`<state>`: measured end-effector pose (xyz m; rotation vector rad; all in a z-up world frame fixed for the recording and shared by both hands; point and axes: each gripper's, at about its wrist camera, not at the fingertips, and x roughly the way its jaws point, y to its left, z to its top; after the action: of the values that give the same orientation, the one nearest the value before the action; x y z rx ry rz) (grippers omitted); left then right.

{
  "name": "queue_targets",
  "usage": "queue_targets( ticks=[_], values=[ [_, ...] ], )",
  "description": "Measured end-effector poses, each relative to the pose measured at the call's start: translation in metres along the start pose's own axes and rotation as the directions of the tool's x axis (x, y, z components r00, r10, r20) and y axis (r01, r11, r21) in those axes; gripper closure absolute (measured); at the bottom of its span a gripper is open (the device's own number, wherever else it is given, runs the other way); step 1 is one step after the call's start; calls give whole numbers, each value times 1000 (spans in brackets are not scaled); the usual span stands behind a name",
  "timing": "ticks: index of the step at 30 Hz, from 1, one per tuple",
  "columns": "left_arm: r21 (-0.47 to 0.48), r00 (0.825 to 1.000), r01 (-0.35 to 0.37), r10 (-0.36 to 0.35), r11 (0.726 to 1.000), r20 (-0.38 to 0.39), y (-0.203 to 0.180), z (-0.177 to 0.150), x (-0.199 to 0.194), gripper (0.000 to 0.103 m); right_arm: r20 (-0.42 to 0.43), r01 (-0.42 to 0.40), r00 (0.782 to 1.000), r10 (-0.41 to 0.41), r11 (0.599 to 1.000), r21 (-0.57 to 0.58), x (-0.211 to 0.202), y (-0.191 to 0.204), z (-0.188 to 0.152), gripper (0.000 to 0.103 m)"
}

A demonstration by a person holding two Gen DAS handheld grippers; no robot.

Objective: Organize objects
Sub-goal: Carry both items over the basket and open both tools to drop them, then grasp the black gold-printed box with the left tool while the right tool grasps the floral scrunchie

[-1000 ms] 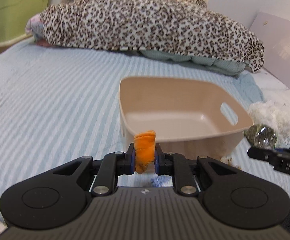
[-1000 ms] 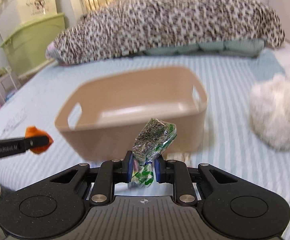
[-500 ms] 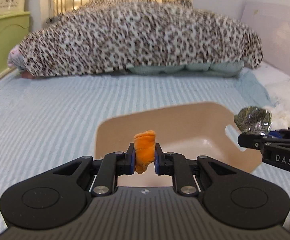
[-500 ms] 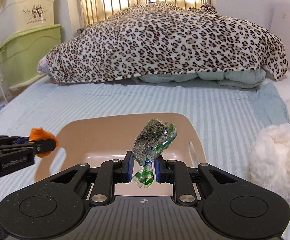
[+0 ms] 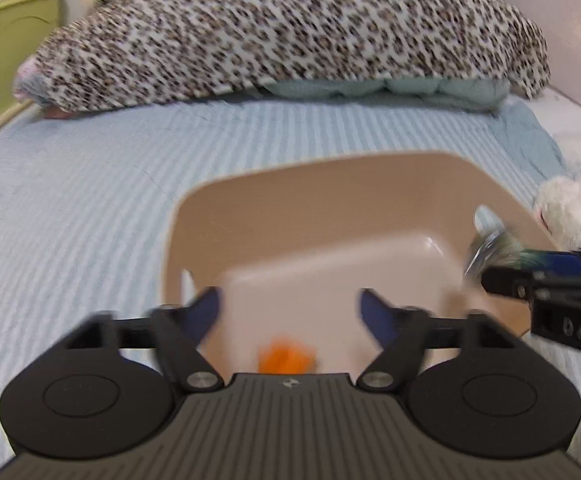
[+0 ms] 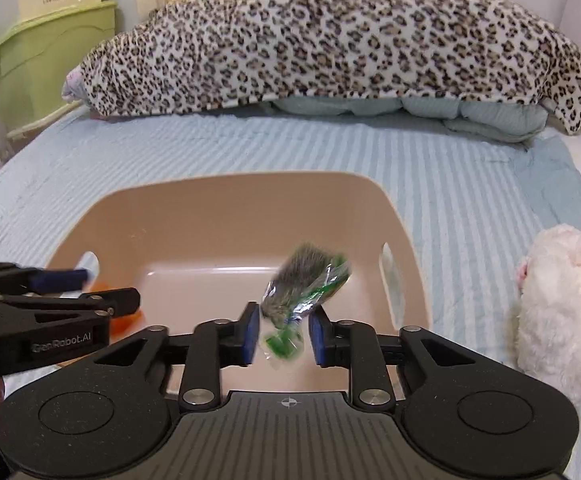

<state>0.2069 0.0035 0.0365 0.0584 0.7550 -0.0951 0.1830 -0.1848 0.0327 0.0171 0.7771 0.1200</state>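
Observation:
A beige plastic basket (image 5: 330,184) (image 6: 226,196) sits on the striped bed. My left gripper (image 5: 290,312) is open over its near left side, and a blurred orange piece (image 5: 286,358) is below it, inside the basket. My right gripper (image 6: 282,332) is open over the basket, and a clear packet of dark green stuff (image 6: 306,280) is loose between the jaws, blurred. The left gripper also shows at the left of the right wrist view (image 6: 66,284), with the orange piece (image 6: 124,318) under it.
A leopard-print blanket (image 6: 330,40) lies across the bed's far end. A white fluffy toy (image 6: 562,300) lies right of the basket. Green storage bins (image 6: 46,60) stand at the far left beside the bed.
Both grippers have opened over the basket. The orange piece has dropped out of the left one. The green packet is slipping out of the right one.

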Motion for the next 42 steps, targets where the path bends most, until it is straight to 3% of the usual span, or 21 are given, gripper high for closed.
queue_targets(
  ticks=[2,4,6,11,18,30,38,40,42],
  values=[
    [6,1000,-1,1,1000,16,1,0,-15,13,25,7,1000,-6,1000,-17,-15,-1,-1,39],
    [15,1000,-8,8,1000,30,2,-2,-29,12,40,4,999,-3,1000,-25,-31,-3,-2,35],
    [20,999,-13,12,1000,43,2,-5,-43,9,53,5,999,-3,999,-34,-47,-5,-4,25],
    [21,999,-2,1,1000,40,5,-22,-69,9,61,32,998,-26,995,-91,-75,-3,-19,13],
    [28,1000,-3,4,1000,-26,16,-55,-77,8,-13,50,999,-52,991,-122,-71,-6,-51,13],
    [78,981,5,11,997,-193,18,-109,-43,8,-160,70,983,-92,988,-140,-28,-10,-97,10],
    [126,964,22,12,992,-265,16,-122,-20,9,-211,50,976,-61,997,-54,2,-24,-110,9],
    [133,964,29,7,991,-266,17,-124,-16,11,-206,56,976,-67,997,-58,7,-24,-111,11],
    [144,965,45,-6,989,-264,18,-125,-10,20,-194,70,978,-83,995,-72,9,-24,-111,21]
  ],
)
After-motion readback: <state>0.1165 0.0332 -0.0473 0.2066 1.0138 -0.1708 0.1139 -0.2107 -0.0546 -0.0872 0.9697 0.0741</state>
